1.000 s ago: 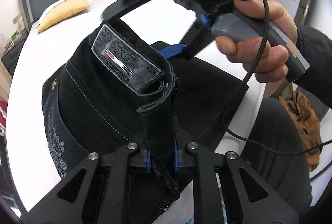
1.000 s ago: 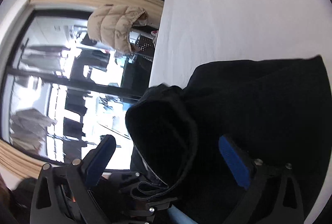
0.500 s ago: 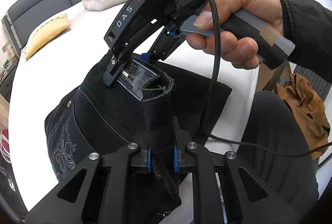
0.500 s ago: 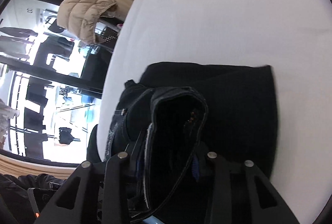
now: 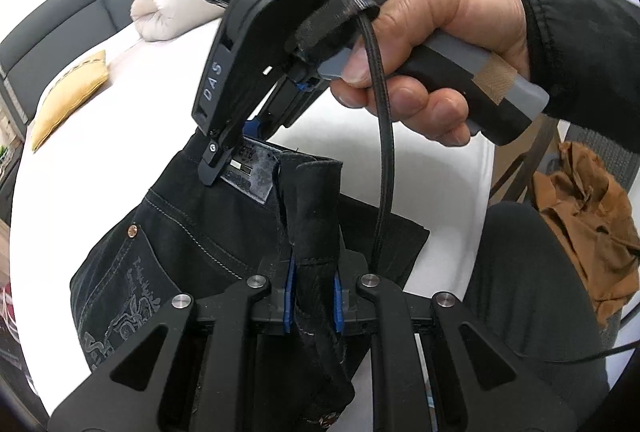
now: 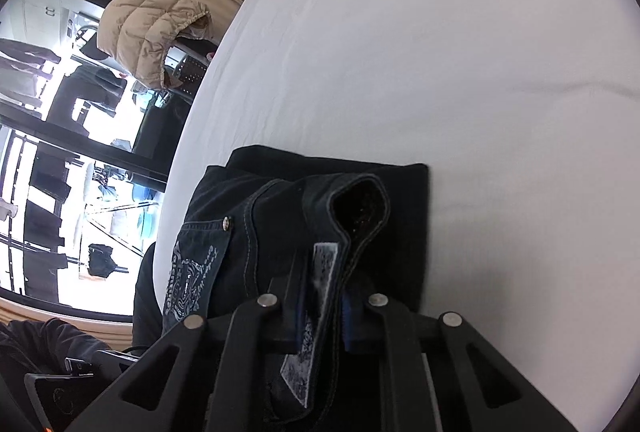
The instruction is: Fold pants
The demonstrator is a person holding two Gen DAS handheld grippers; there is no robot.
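Both grippers are lifting the pants (image 5: 192, 232) by the waistband off the bed (image 6: 440, 51), left gripper (image 5: 311, 296) fingers clamped, right gripper (image 6: 324, 312) fingers closing onto it; next, probably carrying it over evenly.

Support surface: bed (image 6: 460, 51) with plain white sheet, faint creases. Directly on it: black pants (image 5: 192, 228), folded lower part lying flat just ahead of both grippers, waistband end raised off the sheet. Yellow cushion (image 5: 66, 99) far ahead of the left gripper, toward its left; rolled white duvet (image 5: 168, 9) beyond it, against the grey headboard (image 5: 68, 19).
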